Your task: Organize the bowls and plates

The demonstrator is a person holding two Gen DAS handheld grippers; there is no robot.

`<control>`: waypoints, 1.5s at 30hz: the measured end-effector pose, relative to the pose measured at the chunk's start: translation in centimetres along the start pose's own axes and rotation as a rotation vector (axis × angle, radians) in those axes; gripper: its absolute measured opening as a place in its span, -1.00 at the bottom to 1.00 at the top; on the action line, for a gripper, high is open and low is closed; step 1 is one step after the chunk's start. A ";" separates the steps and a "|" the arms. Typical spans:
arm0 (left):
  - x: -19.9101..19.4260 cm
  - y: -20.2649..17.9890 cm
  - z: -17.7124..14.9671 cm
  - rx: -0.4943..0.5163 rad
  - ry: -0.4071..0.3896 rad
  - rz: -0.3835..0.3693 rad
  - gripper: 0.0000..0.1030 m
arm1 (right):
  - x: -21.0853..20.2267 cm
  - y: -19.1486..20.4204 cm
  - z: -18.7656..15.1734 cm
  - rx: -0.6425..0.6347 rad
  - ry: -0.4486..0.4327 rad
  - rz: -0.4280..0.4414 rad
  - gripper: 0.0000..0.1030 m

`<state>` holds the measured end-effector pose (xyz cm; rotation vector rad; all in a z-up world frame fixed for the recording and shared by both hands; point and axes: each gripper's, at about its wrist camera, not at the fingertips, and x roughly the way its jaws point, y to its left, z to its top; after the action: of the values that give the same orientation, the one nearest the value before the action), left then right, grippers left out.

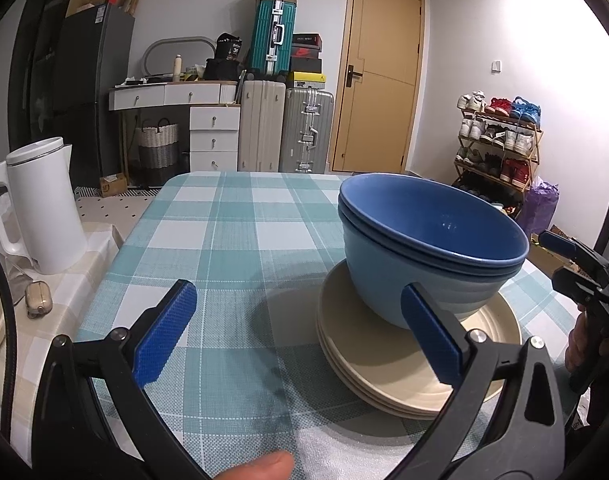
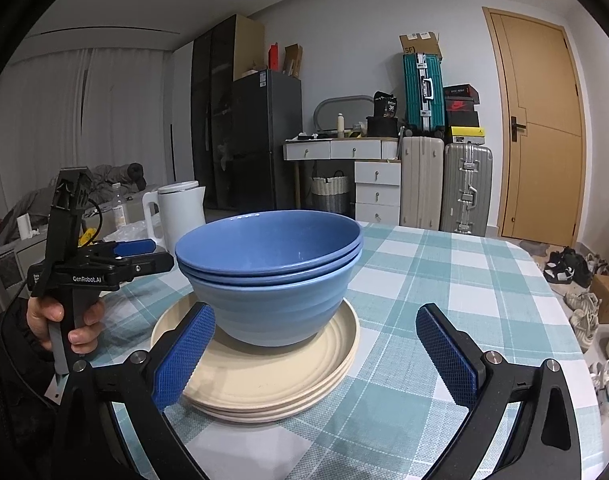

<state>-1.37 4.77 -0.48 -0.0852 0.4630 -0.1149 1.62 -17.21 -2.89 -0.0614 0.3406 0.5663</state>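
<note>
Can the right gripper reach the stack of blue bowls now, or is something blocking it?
Probably yes. The right gripper is open, and the blue bowls sit on the cream plates just ahead, slightly left of centre. Nothing lies between them.

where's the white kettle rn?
The white kettle stands off the checked table, on a beige-covered surface at the left of the left wrist view. In the right wrist view it shows behind and left of the blue bowls.

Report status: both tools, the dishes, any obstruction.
Left tool open, empty; right tool open, empty. Nested blue bowls sit on stacked cream round plates, checked tablecloth. Nothing blocking the stack.
</note>
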 end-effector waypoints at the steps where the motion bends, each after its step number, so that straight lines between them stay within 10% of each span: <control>1: 0.0 0.0 0.0 0.001 -0.001 0.002 0.98 | -0.1 0.0 0.0 0.000 -0.001 0.000 0.99; 45: 0.5 -0.2 0.0 0.017 -0.005 -0.006 0.98 | 0.1 0.1 -0.1 -0.006 -0.001 0.013 0.99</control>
<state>-0.95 4.54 -0.66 -0.0705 0.4568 -0.1247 1.63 -17.10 -2.99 -0.0645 0.3381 0.5800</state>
